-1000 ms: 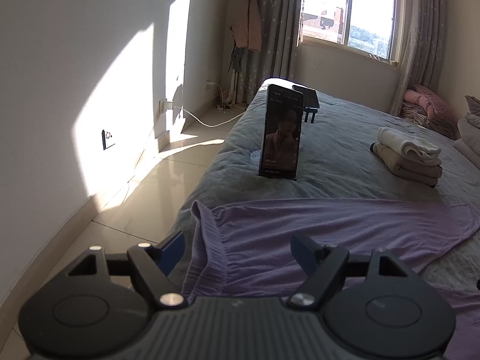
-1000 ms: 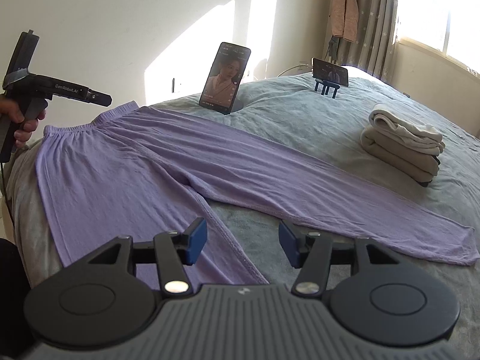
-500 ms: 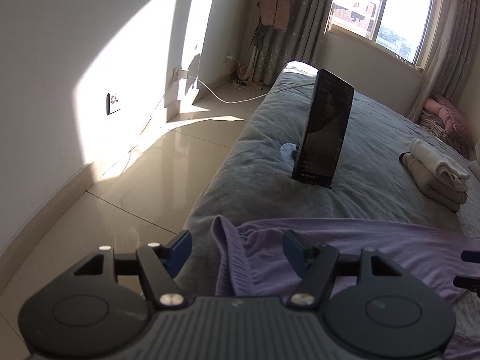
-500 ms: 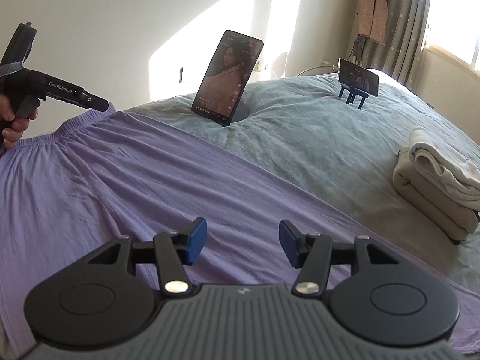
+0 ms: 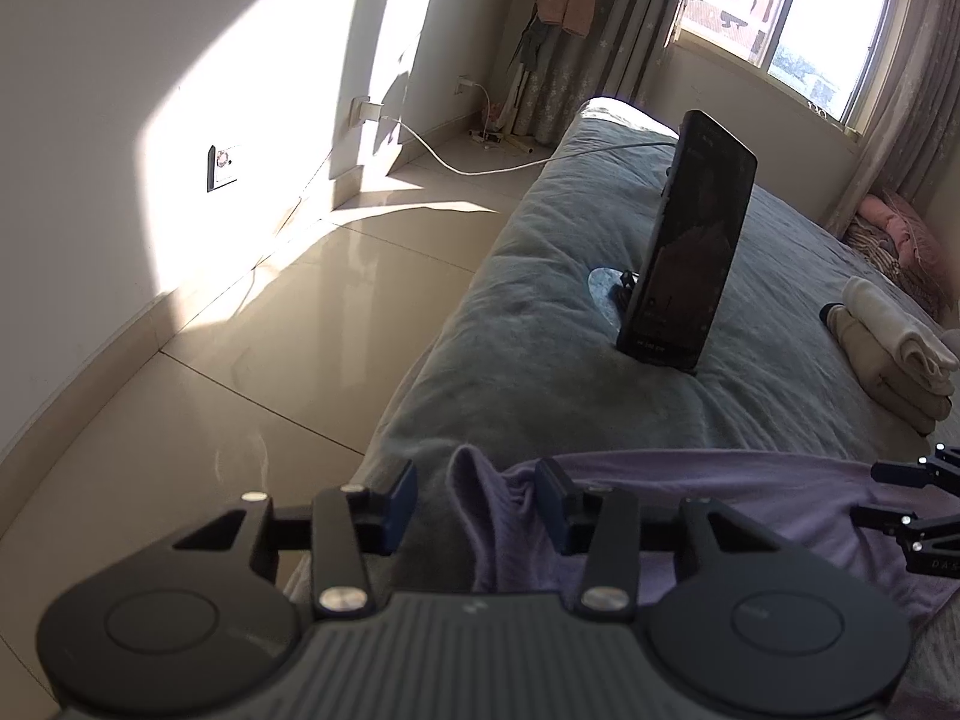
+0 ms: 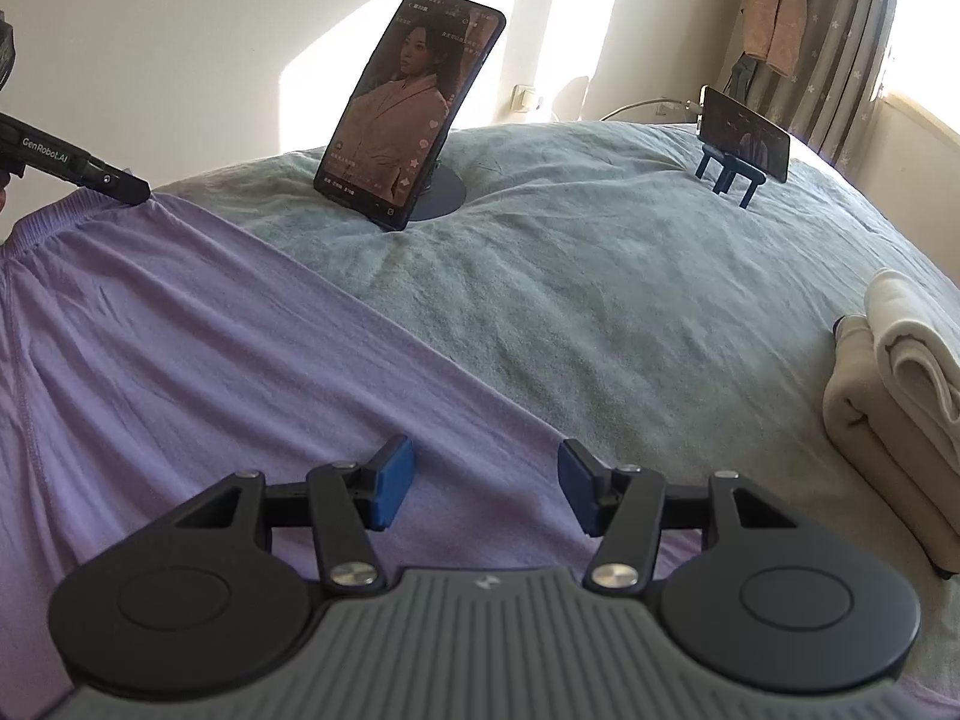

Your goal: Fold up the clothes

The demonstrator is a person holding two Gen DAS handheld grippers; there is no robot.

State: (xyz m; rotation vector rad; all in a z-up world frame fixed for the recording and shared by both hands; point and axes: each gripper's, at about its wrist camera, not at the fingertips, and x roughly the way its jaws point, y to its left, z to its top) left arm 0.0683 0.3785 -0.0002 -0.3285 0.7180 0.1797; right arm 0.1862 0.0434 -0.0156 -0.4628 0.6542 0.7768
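We have lilac trousers [image 6: 252, 360] spread flat on the bed [image 6: 600, 276], waistband toward the left tool [image 5: 475, 498], one leg running under and past the right tool [image 6: 485, 489]. The cloth looks thin, light and limp, so we expect it to sag and slide rather than hold a crease; we judge the thicker elastic waistband corner and the leg edge to be the surest holds.

Our left tool is closing, with a bunched fold of the waistband corner standing up between its pads [image 5: 403, 495]; they do not yet press it. Our right tool hangs half open just above the leg, holding nothing, cloth directly beneath and ahead of it. Beyond it stands a phone [image 6: 408, 108]; to its right, folded towels [image 6: 888, 396].
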